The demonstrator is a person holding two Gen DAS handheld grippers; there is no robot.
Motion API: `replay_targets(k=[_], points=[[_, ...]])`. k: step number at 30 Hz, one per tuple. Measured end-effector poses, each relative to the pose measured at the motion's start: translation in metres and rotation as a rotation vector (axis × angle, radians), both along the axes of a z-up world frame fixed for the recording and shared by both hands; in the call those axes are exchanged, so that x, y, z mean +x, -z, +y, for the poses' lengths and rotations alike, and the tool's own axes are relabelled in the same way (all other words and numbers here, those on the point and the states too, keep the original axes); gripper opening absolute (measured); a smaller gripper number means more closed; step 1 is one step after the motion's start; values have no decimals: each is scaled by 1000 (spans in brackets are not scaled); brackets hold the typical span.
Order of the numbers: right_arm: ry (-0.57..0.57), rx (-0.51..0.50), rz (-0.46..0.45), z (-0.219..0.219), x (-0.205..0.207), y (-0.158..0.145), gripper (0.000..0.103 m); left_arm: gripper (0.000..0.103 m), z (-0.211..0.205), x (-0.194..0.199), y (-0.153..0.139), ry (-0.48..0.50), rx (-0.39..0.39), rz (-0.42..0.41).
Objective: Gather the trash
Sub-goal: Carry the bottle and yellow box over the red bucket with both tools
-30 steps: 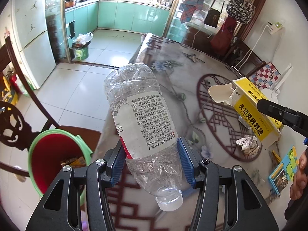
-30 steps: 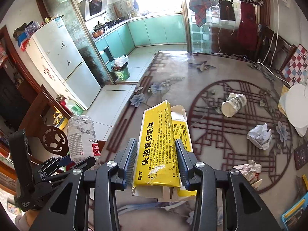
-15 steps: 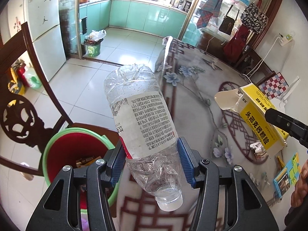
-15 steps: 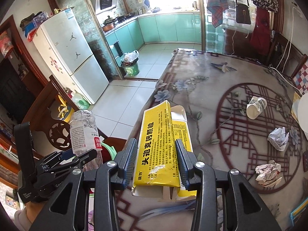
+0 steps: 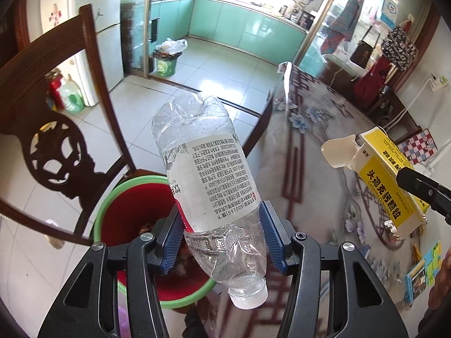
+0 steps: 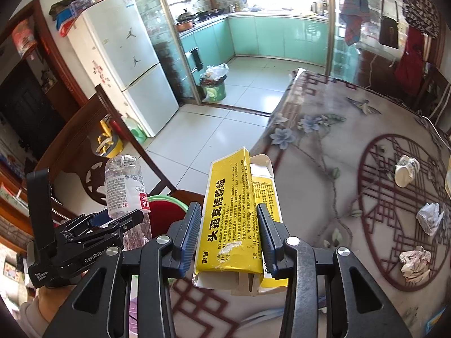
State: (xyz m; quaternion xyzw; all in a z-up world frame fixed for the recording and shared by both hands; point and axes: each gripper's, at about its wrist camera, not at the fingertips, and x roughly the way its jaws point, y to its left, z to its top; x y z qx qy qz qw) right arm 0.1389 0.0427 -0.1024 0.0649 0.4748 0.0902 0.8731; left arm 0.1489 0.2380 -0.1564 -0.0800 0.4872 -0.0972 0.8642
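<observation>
Two tools grip trash: my left tool (image 5: 221, 238) clamps a crushed bottle (image 5: 208, 180) labelled "(600186)"; my right tool (image 6: 229, 235) pinches a yellow "Cefixime Granules" box (image 6: 235, 222).

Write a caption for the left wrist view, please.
Left gripper holds a crushed bottle above a red bin; yellow box at right.

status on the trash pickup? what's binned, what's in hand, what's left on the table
Done: red bin already holds some scraps. In hand: left gripper clamps the plastic bottle over it; right gripper clamps the yellow box. Left on the table: crushed cup and two paper wads.
</observation>
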Motion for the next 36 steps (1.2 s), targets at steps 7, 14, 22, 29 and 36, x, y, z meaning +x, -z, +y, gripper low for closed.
replay_targets(k=[7, 14, 22, 29, 36], points=[[-78, -3, 26, 39, 11, 11, 38, 51, 38, -2, 12, -86, 4, 29], [-160, 9, 69, 71, 20, 32, 38, 51, 67, -5, 22, -154, 12, 56], [-227, 4, 121, 103, 27, 53, 38, 51, 84, -8, 30, -187, 17, 79], [-276, 5, 169, 120, 26, 72, 38, 51, 90, -8, 43, -174, 37, 112], [-314, 8, 200, 133, 25, 89, 38, 51, 95, -9, 57, -178, 51, 151]])
